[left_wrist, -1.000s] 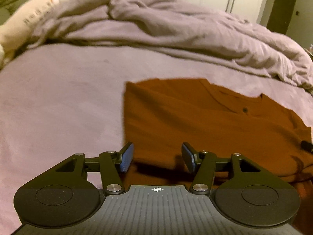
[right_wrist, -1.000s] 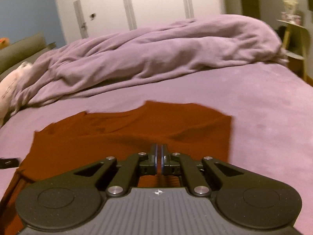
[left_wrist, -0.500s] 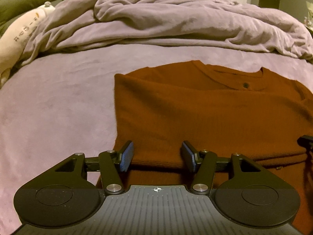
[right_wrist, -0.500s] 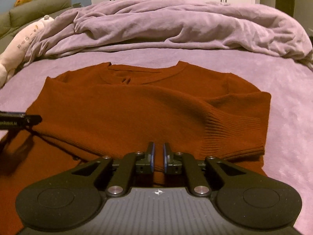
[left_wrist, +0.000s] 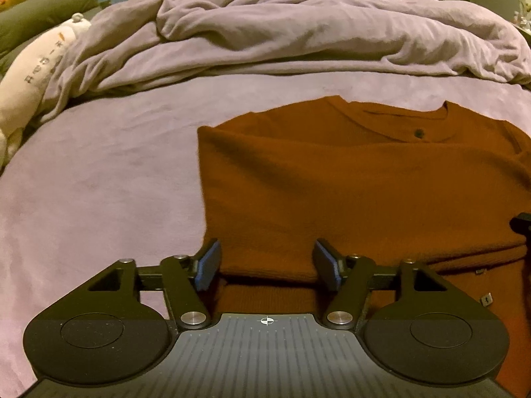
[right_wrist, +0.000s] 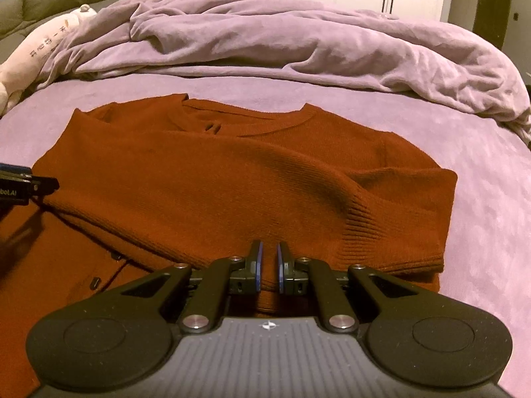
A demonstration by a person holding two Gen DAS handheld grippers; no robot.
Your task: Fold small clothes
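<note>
Rust cardigan [right_wrist: 232, 179] sleeves folded in, flat on bed [right_wrist: 481, 172]

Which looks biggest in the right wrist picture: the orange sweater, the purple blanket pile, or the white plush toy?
1. Orange sweater, though it lies nearest the camera, which flatters it.
2. Purple blanket pile, nearly as big, so their order is unsure.
3. White plush toy, clearly smallest and partly cut off.

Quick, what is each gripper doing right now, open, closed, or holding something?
Left gripper: open, holding nothing, above the sweater.
Right gripper: slightly open, holding nothing.
</note>
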